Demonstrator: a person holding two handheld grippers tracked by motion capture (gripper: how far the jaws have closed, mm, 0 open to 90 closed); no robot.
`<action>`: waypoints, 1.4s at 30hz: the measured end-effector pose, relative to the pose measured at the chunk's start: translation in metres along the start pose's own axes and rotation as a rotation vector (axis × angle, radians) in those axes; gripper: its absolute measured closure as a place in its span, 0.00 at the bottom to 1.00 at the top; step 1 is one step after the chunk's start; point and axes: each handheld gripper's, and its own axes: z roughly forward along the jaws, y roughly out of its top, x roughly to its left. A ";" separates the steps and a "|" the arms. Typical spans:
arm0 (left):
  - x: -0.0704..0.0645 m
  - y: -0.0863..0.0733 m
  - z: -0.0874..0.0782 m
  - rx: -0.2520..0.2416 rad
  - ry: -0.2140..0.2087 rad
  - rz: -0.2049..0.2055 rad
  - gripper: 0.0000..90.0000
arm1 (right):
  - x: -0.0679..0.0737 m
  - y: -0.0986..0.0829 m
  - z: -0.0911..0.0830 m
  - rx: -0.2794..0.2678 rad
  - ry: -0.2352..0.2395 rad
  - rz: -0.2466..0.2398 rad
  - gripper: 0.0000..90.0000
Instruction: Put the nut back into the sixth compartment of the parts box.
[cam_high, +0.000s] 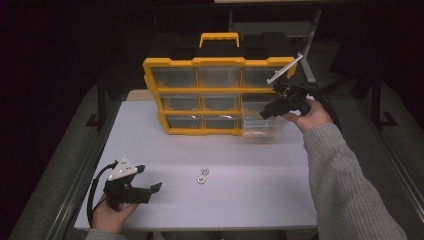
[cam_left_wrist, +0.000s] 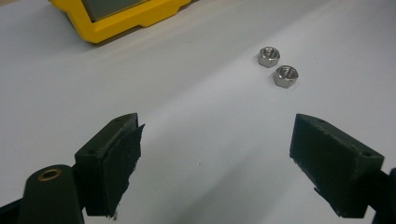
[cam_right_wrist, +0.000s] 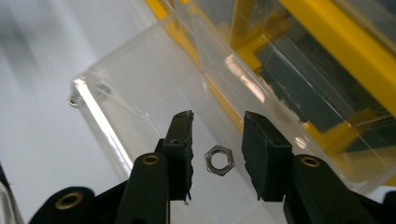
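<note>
Basically sorting hex nuts into a yellow organizer (cam_high: 218, 62) at the back of a white table (cam_high: 250, 200). Right gripper (cam_right_wrist: 217, 140) up over the pulled-out clear drawer (cam_right_wrist: 121, 93) at the organizer's bottom right, jaws parted a bit wider than the nut (cam_right_wrist: 219, 160) seen between them. Looks like that nut lies on the drawer floor rather than pinched, no pad touching it as far as can be told. Left gripper (cam_left_wrist: 215, 154) low near the table's front left, jaws wide apart, holding nothing. Two more nuts (cam_high: 202, 175) sitting mid-table, just beside each other, a little ahead of those open jaws.

Handling-wise: small steel, rigid, light, smooth enough to skate on the tabletop or squirt out of a sloppy pinch. Probably best grabbed across two opposite flats, pads coming straight down, one nut at a time since the pair sits so close. Nothing fragile about the nuts; thin clear drawer walls likely the thing to avoid bumping.
</note>
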 end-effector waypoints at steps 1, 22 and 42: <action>0.000 0.000 0.000 -0.003 -0.001 -0.002 0.18 | 0.000 0.000 0.000 0.000 0.000 0.000 0.68; 0.001 0.000 -0.001 0.004 0.006 0.018 0.18 | 0.069 0.010 0.002 -0.080 0.127 -0.149 0.63; 0.002 0.000 -0.001 0.004 0.007 0.019 0.18 | 0.111 -0.008 0.072 -0.054 0.201 -0.226 0.57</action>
